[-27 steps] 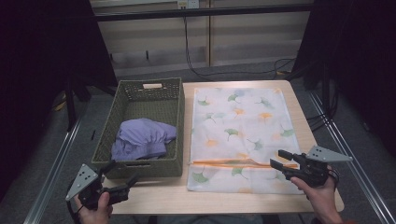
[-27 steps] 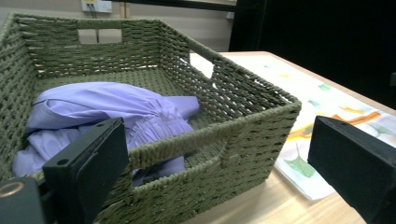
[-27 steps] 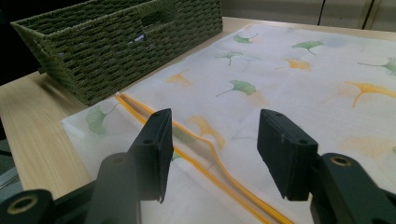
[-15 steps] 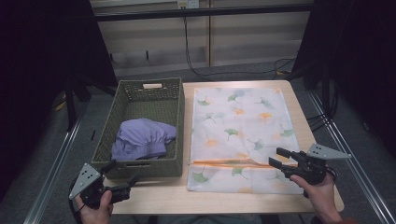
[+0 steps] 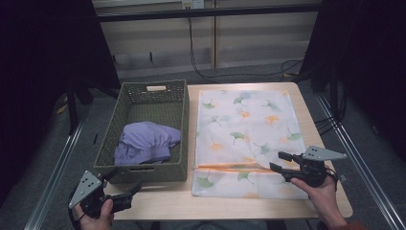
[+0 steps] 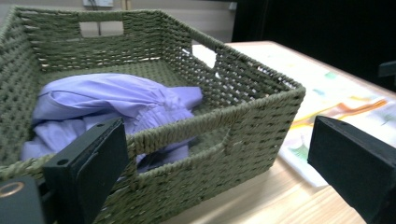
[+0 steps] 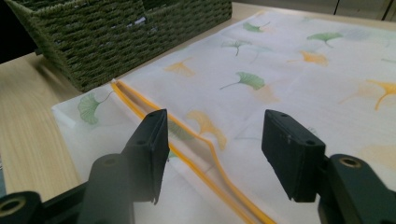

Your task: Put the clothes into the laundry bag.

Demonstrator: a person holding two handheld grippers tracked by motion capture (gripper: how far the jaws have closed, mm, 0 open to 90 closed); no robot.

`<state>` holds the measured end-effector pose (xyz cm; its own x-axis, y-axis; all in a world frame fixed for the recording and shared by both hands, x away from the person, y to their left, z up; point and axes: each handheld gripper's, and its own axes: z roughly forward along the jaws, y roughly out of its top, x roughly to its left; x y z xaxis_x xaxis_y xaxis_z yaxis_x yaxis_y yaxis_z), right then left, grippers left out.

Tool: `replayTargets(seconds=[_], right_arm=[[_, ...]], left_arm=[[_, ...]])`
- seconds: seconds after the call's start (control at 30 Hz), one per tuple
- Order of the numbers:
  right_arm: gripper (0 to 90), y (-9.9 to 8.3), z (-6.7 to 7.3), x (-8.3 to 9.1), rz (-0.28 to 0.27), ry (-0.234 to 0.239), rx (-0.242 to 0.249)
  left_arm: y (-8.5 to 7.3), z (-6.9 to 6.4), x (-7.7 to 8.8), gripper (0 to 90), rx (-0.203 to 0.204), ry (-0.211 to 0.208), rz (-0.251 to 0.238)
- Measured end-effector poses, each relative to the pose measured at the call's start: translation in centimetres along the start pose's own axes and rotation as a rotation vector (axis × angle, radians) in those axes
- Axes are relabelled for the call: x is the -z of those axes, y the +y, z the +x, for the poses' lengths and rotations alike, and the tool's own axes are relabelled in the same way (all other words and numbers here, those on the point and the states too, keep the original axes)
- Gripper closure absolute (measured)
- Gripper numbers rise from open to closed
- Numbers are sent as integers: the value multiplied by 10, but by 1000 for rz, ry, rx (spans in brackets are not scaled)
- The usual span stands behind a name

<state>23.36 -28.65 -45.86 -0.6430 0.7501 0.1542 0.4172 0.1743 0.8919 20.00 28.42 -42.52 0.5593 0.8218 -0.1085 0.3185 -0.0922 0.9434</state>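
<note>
Right gripper (image 5: 282, 163), jaws spread and empty, hovers over the orange-zipped opening of the white leaf-printed fabric bag (image 5: 249, 129) lying flat on the wooden bench (image 5: 158, 199); closing too shallow risks pinching both layers; left gripper (image 5: 125, 182) released beside the green woven basket (image 5: 143, 165) holding lilac cloth (image 5: 146, 141)

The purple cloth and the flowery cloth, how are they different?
The purple cloth is plain lilac; the flowery cloth is white with green and orange leaf prints and an orange-edged opening. The purple cloth lies bunched up inside the green woven basket; the flowery cloth lies spread flat on the wooden table. The purple cloth looks smaller as it lies. Both are soft fabric, and nothing grips either one.
</note>
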Motion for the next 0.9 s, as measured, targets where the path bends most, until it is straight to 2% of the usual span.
replayTargets(seconds=[0.1, 0.2, 0.37, 0.4, 0.43, 0.5, 0.67, 0.77, 0.9], right_arm=[[419, 2, 4, -1, 50, -2, 15], [407, 4, 6, -3, 69, 32, -18], [392, 9, 8, -9, 93, 59, -25], [393, 12, 9, -15, 118, 79, -2], [393, 12, 9, -15, 118, 79, -2], [416, 16, 12, -25, 166, 120, -9], [476, 22, 14, -41, 208, 174, 4], [491, 25, 14, -50, 231, 176, 18], [507, 34, 13, -72, 272, 190, 57]], left_arm=[[0, -2, 0, 47, -9, -24, 7], [0, -2, 0, 47, 1, -26, -2], [0, 0, 1, 47, 9, -33, -2], [0, -1, 0, 47, 14, -26, -4], [0, -1, 0, 47, 14, -26, -4], [0, -1, 0, 47, 7, -25, 6], [0, 0, -1, 47, 14, -29, 7], [0, -1, -2, 47, 20, -28, -2], [1, -1, -3, 47, 4, -39, 5]])
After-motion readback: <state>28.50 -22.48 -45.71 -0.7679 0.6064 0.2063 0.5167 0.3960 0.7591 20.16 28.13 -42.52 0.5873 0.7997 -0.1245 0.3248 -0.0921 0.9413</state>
